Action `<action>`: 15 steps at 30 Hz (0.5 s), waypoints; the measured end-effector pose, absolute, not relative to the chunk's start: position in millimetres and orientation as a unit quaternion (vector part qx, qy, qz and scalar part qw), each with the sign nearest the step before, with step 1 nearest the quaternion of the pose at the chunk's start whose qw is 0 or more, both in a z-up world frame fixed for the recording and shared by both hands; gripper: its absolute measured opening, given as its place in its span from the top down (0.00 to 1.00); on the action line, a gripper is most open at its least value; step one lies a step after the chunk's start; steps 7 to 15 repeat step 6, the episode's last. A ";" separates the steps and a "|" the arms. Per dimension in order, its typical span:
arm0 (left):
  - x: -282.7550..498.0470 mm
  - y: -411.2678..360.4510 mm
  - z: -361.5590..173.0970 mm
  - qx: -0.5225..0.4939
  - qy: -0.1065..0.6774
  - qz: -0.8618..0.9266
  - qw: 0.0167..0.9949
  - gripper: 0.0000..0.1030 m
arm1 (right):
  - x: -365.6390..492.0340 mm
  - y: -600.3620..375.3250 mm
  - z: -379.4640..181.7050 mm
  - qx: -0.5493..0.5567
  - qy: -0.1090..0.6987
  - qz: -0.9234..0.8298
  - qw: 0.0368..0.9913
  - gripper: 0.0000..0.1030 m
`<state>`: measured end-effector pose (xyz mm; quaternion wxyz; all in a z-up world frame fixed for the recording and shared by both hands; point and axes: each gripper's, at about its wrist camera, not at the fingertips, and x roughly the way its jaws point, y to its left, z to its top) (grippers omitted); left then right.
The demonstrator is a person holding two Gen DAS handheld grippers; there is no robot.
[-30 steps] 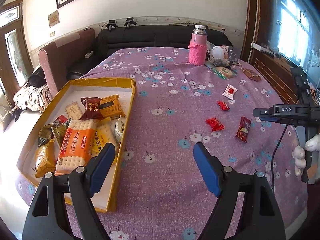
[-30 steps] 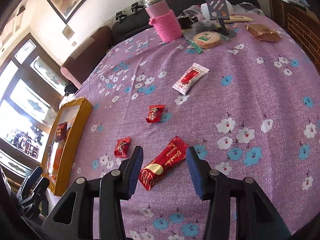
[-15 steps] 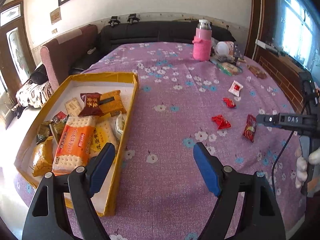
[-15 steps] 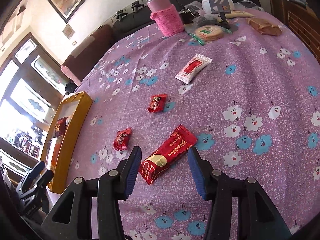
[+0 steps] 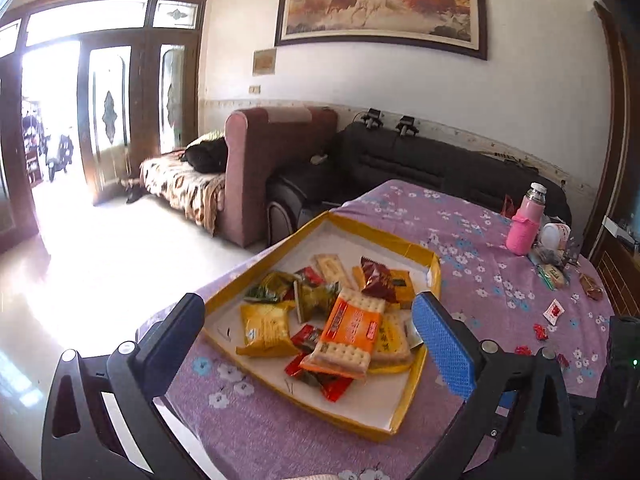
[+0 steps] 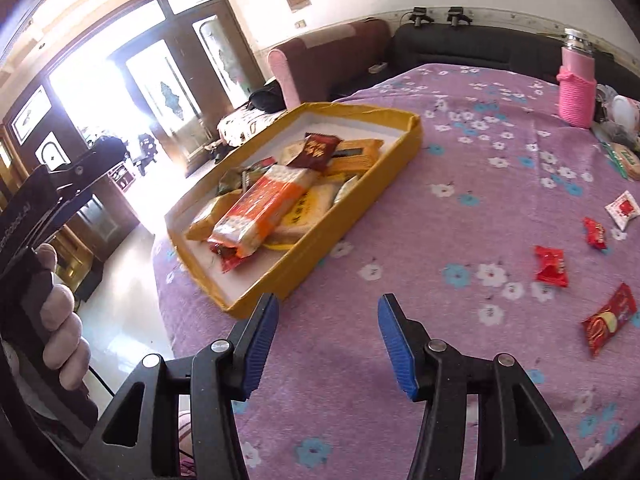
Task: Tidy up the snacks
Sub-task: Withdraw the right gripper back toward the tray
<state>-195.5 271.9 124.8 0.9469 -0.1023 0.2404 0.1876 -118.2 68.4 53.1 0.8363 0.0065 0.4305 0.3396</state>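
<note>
Left gripper: its jaws are opening and standing wide apart, nothing between the pads; it is hanging over the near end of the box.
Right gripper: its jaws are standing part-way apart and empty, over bare tablecloth just beside the box's near corner.
Yellow box: it is sitting on the table's left side, shallow, white inside, already holding a loose heap of packets.
Orange cracker pack: it is lying on top of the heap, long and flat; probably light but brittle inside, so a gentle pinch across its narrow width would suit.
Long red bar: it is lying flat on the cloth, well apart from the box, to the right of the right gripper. Judged light, fairly stiff, with a glossy wrapper that could slip; taking it across the middle of its short side looks safest.
Small red candies: two are lying beyond the bar, crinkly and soft-wrapped; a twisted wrapper end may be the easiest hold.
White sachet: it is lying farthest out, thin and flat against the cloth, likely the hardest to lift by an edge.
Pink bottle: it is standing upright at the far end, apart from the loose snacks.
</note>
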 end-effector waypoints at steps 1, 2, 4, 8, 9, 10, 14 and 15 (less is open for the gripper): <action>-196.3 273.4 118.5 -0.109 0.251 0.187 0.943 0.00 | -121.3 74.3 51.4 0.005 0.432 0.343 0.834 0.48; -195.7 274.6 114.4 -0.111 0.261 0.184 0.941 0.00 | -123.7 77.8 50.5 0.005 0.433 0.345 0.833 0.48; -194.7 267.5 108.0 -0.106 0.275 0.182 0.938 0.00 | -129.2 78.1 50.4 0.007 0.431 0.343 0.835 0.48; -195.6 259.1 105.8 -0.098 0.279 0.179 0.938 0.00 | -129.7 70.2 54.0 0.011 0.424 0.334 0.842 0.48; -195.6 259.1 105.8 -0.098 0.279 0.179 0.938 0.00 | -129.7 70.2 54.0 0.011 0.424 0.334 0.842 0.48; -195.6 259.1 105.8 -0.098 0.279 0.179 0.938 0.00 | -129.7 70.2 54.0 0.011 0.424 0.334 0.842 0.48; -195.6 259.1 105.8 -0.098 0.279 0.179 0.938 0.00 | -129.7 70.2 54.0 0.011 0.424 0.334 0.842 0.48; -195.6 259.1 105.8 -0.098 0.279 0.179 0.938 0.00 | -129.7 70.2 54.0 0.011 0.424 0.334 0.842 0.48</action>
